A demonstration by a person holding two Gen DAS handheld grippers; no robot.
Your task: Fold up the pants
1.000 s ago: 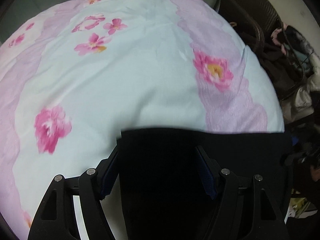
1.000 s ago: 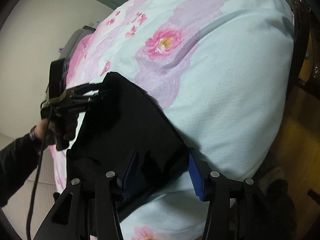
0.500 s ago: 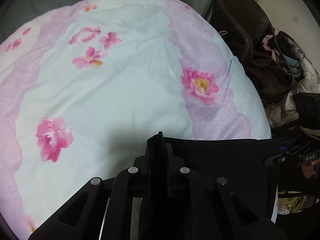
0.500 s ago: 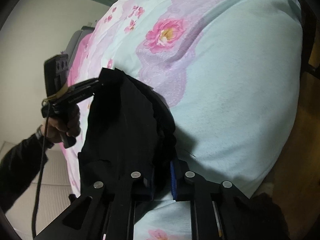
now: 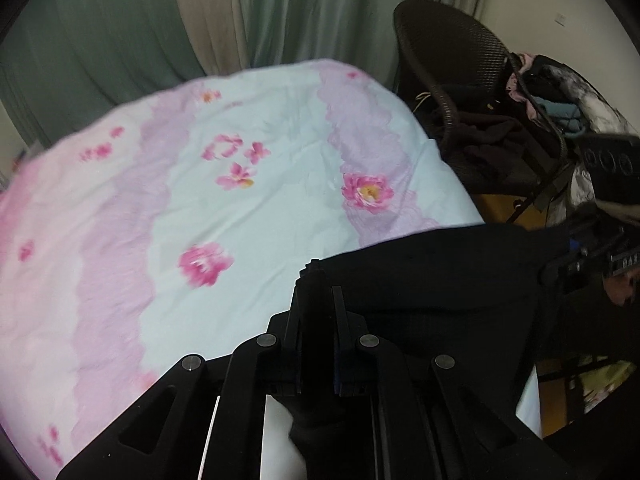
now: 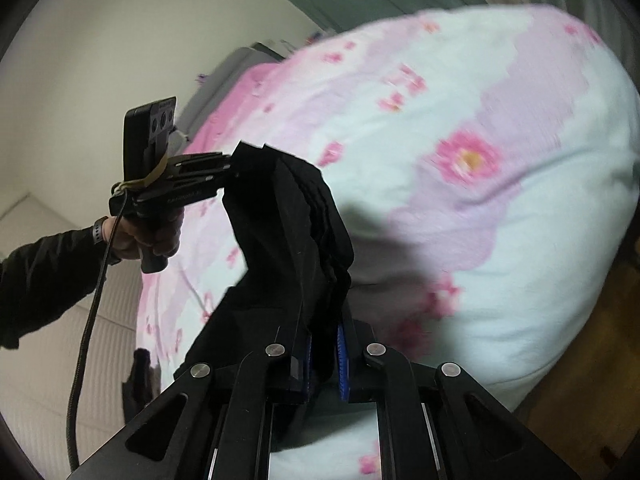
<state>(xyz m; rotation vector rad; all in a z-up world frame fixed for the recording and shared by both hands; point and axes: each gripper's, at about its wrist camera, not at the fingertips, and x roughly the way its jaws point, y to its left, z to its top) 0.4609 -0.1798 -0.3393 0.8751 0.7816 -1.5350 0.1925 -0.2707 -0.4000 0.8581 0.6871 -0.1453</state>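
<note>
I have the black pants (image 6: 288,240) pinched at two points along one edge, lifted clear above the flowered bed (image 5: 240,208) so the cloth can hang and straighten before I lay it over on itself. My left claw (image 5: 316,320) is clamped tight on a bunched fold of the fabric, and my right claw (image 6: 324,344) is closed on the other end, the cloth squeezed between its blue pads (image 6: 342,356).

The right wrist view shows what the left cannot: my left hand (image 6: 148,236) gripping its handle, the cable trailing down, and the pants sagging in a slack loop between the two claws. The left view instead shows the wicker chair (image 5: 460,80) piled with clothes beside the bed, and the fabric stretching off to the right, probably toward my other claw, though that edge is dark and blurred.
</note>
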